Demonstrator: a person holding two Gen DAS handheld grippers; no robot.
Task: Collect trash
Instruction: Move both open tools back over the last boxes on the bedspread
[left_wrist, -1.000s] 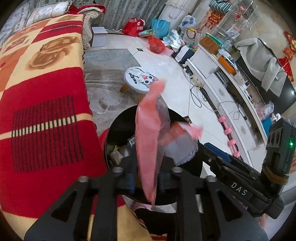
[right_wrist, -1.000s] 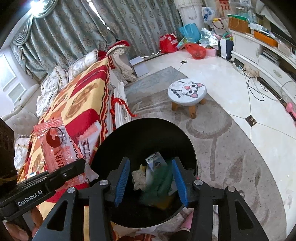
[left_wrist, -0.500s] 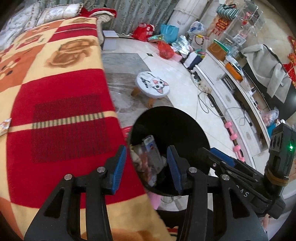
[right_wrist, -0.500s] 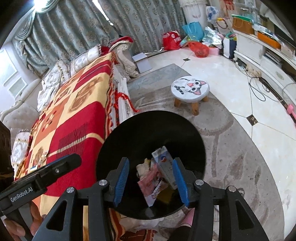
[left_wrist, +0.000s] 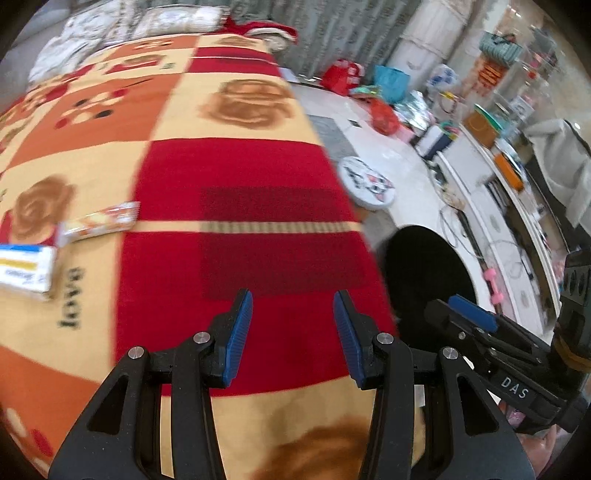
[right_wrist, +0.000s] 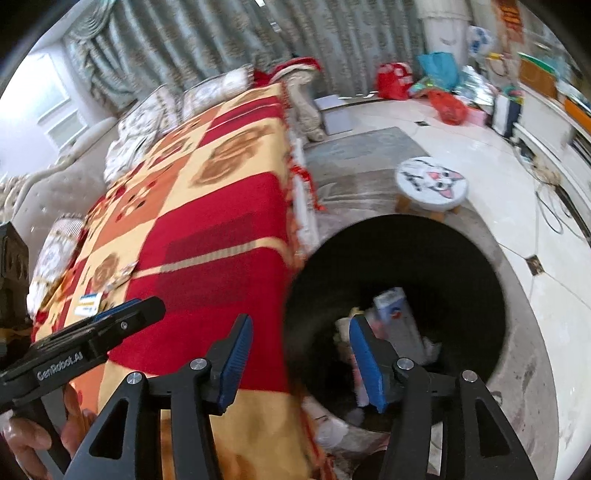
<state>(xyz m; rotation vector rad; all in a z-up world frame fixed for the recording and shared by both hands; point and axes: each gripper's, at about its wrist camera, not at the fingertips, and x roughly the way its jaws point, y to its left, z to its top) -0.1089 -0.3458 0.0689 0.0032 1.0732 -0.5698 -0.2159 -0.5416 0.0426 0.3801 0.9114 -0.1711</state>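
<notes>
room: sofa with red-and-yellow blanket (left_wrist: 258, 229), tiled floor, cat stool (right_wrist: 430, 181) | black bin (right_wrist: 476, 266) beside sofa, cartons and wrappers inside | blanket: wrapper (left_wrist: 98, 221) lying crosswise, box (left_wrist: 26, 267) just beside | left gripper (left_wrist: 291, 328) and right gripper (right_wrist: 301, 360): jaws just opened partway, empty

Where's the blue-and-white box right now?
In the left wrist view, the blue-and-white box lies at far left on the blanket, beside the orange wrapper.

A black round bin (right_wrist: 461, 258) stands on the floor beside the sofa, holding a white carton (right_wrist: 399, 321) and wrappers. An orange snack packet (left_wrist: 99, 221) and a white-blue-yellow box (left_wrist: 24, 266) lie flat on the sofa's blanket.
</notes>
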